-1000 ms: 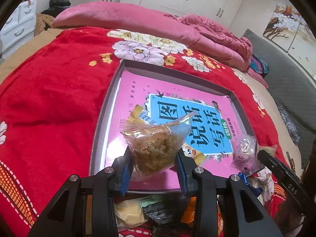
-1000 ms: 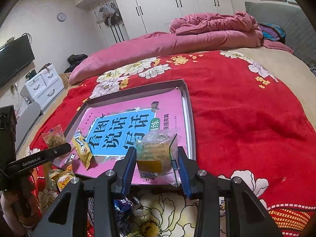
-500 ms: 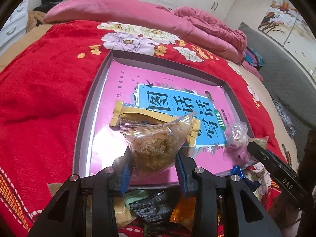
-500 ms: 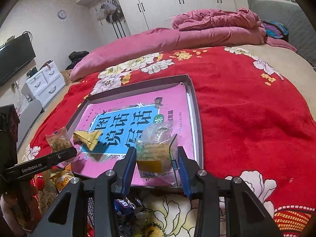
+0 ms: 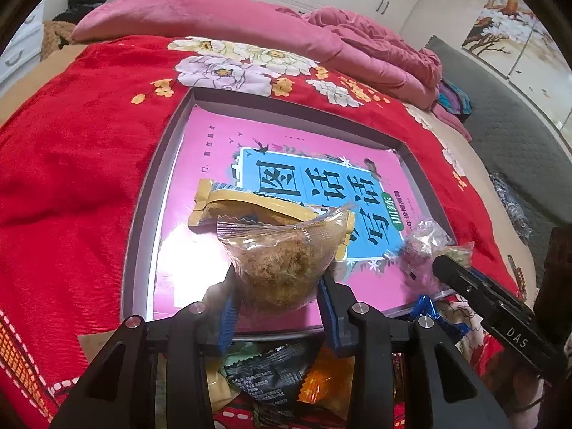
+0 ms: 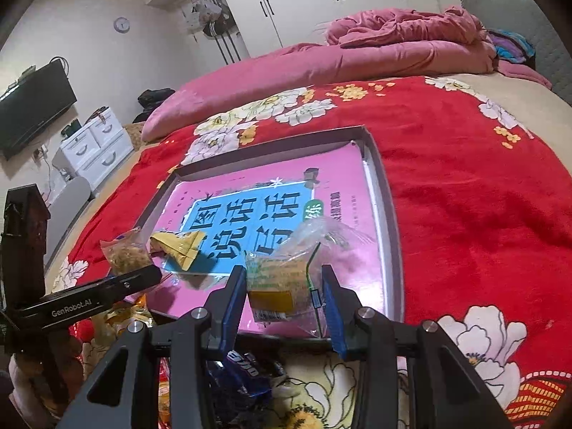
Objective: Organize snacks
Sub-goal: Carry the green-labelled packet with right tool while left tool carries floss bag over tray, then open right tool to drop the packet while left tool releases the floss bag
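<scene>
My left gripper (image 5: 279, 296) is shut on a clear bag of brown floss snack (image 5: 282, 264), held over the near edge of a grey tray (image 5: 143, 221). A pink and blue book (image 5: 214, 143) fills the tray, and a yellow packet (image 5: 246, 207) lies on it just beyond the bag. My right gripper (image 6: 282, 296) is shut on a clear packet with a yellowish cake (image 6: 279, 279), also over the tray's (image 6: 388, 196) near edge. The left gripper (image 6: 107, 293) with its floss bag (image 6: 125, 254) shows at the left of the right wrist view, and the yellow packet (image 6: 182, 250) lies beside it.
The tray lies on a red flowered blanket (image 5: 71, 164) on a bed. Several loose snack packets are piled under the grippers, among them a dark one (image 5: 271, 368), an orange one (image 5: 321, 382) and a blue one (image 6: 243, 371). A pink quilt (image 6: 321, 68) is heaped at the far end.
The yellow packet on the book has turned over and shifted toward the tray's middle. Both grippers keep their bags and have hardly moved.
</scene>
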Available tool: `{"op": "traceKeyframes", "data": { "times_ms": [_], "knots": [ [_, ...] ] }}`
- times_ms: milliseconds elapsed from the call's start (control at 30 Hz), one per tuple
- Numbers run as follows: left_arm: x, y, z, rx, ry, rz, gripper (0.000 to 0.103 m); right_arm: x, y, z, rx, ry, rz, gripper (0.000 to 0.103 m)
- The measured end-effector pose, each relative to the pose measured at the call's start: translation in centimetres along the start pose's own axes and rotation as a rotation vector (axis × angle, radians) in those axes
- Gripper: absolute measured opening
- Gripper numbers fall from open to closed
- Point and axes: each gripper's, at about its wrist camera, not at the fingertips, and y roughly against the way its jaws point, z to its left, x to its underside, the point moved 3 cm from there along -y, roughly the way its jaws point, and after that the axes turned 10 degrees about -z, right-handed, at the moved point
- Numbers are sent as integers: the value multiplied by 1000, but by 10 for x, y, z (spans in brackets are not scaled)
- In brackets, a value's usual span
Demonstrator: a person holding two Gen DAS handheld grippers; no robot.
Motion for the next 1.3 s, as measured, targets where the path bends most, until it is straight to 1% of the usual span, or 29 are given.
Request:
{"op": "traceKeyframes", "data": {
  "times_ms": [300,533,700,933,1033,1300],
  "knots": [
    [0,0,-2,22,-4,8,40,3,-4,2,-5,6,17,42],
    [1,0,-3,33,1,11,40,3,-4,-1,17,2,18,42],
    [1,-1,-2,29,-1,10,40,3,-4,-4,16,-18,17,42],
    [0,-1,0,13,0,6,41,3,-4,-4,24,-6,17,42],
    [-1,-1,2,-7,-2,3,41,4,-5,-5,36,-4,23,43],
    [-1,-1,4,-11,11,4,41,4,-5,-7,44,-14,22,43]
  ]
}}
